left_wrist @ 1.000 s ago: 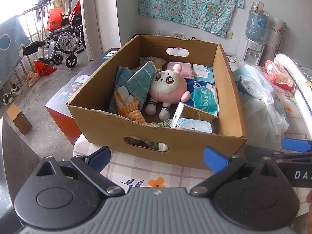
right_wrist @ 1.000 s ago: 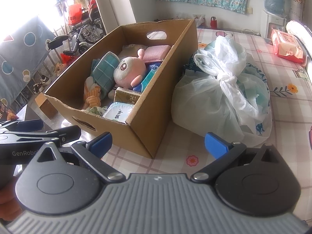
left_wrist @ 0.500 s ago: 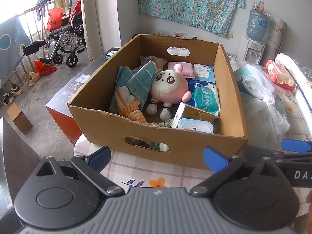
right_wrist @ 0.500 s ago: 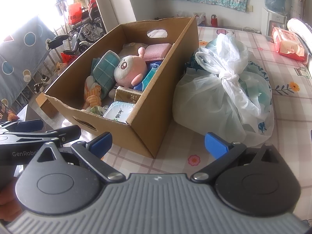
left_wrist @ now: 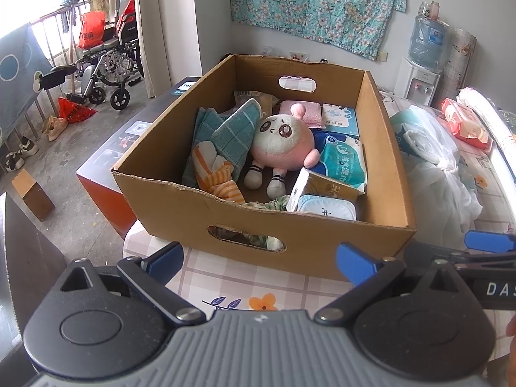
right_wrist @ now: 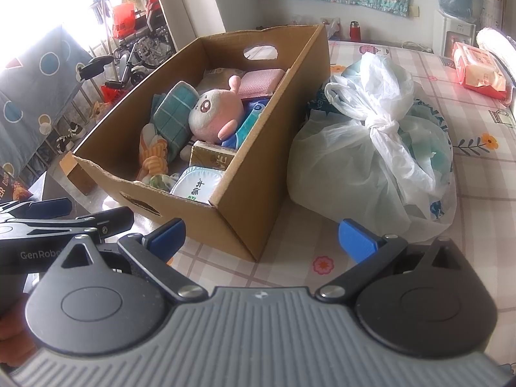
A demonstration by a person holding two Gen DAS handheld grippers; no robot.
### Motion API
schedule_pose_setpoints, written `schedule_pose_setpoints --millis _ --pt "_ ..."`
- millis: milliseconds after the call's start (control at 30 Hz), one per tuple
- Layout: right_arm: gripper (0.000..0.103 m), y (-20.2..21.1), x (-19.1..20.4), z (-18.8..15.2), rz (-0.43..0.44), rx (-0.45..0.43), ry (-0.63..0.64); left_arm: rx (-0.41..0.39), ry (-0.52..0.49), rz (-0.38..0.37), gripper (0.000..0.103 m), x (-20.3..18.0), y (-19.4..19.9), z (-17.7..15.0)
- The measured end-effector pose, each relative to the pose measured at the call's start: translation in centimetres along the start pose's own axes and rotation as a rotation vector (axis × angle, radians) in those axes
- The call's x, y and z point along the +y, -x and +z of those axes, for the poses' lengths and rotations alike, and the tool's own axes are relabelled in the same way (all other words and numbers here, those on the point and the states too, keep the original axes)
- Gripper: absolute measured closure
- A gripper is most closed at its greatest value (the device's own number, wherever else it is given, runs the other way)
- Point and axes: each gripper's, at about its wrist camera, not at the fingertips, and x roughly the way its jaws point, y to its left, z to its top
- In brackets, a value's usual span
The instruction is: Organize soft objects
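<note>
**Box packed, bag still outside**

While both my claws hang spread and empty at the bottom of frame, left claw (left_wrist: 259,256) and right claw (right_wrist: 262,233), the plush toy (left_wrist: 283,148) lies mid-frame inside the cardboard box (left_wrist: 322,242). A knotted plastic bag (right_wrist: 380,148) waits on the table (right_wrist: 477,180), touching the box's right wall. Clear room lies right.

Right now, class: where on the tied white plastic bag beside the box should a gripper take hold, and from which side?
Probably the knotted neck of the white plastic bag, from above: it bunches narrow and stands clear on top, while the body is wide and slack.

Checked table (right_wrist: 467,174) carries cardboard box (right_wrist: 245,206) beside tied plastic bag (right_wrist: 371,161).
</note>
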Motion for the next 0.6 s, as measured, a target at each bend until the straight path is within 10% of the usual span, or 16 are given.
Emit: schedule_pose_setpoints --millis 600 --pt "0.001 -0.15 0.05 0.16 0.003 0.004 -0.003 0.002 0.001 0.003 0.001 0.21 -0.12 0.05"
